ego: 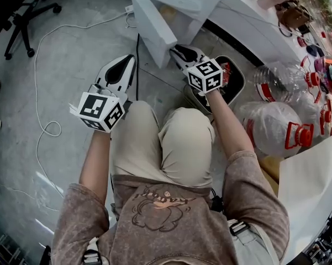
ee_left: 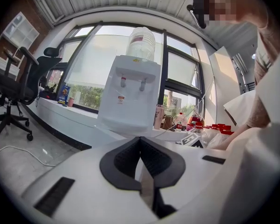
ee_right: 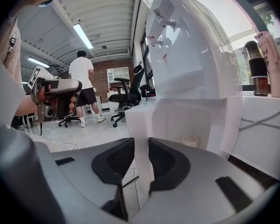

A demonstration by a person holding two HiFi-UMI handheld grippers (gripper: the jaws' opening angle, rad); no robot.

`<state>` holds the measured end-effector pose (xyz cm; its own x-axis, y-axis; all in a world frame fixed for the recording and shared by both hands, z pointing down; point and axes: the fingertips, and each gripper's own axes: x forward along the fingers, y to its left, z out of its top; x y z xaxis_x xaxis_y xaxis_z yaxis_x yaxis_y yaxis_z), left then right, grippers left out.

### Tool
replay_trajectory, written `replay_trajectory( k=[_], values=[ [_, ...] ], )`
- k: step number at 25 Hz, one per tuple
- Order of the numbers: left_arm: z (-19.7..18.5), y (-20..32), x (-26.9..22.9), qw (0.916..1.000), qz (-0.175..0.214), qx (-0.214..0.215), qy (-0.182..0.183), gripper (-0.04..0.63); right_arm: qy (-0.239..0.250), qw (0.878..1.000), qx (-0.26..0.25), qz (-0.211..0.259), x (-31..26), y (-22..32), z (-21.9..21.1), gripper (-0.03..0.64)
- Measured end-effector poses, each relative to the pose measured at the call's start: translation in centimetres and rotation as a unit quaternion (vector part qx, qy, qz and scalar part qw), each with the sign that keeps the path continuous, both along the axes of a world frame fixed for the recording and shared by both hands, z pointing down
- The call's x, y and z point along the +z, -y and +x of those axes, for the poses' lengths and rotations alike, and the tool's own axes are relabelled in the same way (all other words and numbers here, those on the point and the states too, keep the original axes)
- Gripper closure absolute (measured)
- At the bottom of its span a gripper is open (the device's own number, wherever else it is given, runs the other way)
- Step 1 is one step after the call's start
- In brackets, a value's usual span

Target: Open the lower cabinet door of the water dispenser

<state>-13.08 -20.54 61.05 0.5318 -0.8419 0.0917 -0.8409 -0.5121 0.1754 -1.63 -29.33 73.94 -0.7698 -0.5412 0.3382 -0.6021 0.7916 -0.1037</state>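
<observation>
The lower cabinet door (ee_right: 139, 125) stands swung out from the foot of the water dispenser (ee_right: 191, 55), with its free edge turned toward me. The cabinet behind it lies open, and inside is a small pale thing I cannot make out well. My right gripper (ee_right: 140, 146) has that door edge between its jaws. Both dark pads lie against the white panel, one on each face, so I am clamped on the door. Seen from above, this gripper reaches out past my right knee, tilted slightly down, to the end of the door.

My left gripper (ee_left: 140, 139) hangs level over my left knee, well apart from the dispenser. Its jaws meet at the tips with nothing between them.

The dispenser stands against a low white window sill (ee_left: 70, 118) and carries a big water jug (ee_left: 142, 43) on top. To my right lie clear bottles with red caps (ego: 276, 126). A white cable (ego: 44, 93) trails over the grey floor at my left, with an office chair (ego: 25, 15) beyond it. Farther back in the room stands a person in a white shirt (ee_right: 81, 73).
</observation>
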Motion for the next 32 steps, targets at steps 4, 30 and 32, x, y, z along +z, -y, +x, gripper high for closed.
replay_trajectory(
  k=[4,30,32],
  values=[
    [-0.5,-0.2,-0.1,1.0000,0.000,-0.008,0.001,0.578,0.004,1.000,-0.027,-0.002,-0.1,-0.8,-1.1,0.525],
    [-5.5,-1.9,0.3,0.9974,-0.004,-0.071,0.006,0.578,0.026,0.983,-0.180,-0.007,-1.0,-4.1,-11.6,0.586],
    [-6.0,-2.2,0.3,0.9970,-0.003,-0.077,0.007,0.578,0.025,0.982,-0.186,-0.006,-1.0,-4.2,-12.4,0.586]
  ],
)
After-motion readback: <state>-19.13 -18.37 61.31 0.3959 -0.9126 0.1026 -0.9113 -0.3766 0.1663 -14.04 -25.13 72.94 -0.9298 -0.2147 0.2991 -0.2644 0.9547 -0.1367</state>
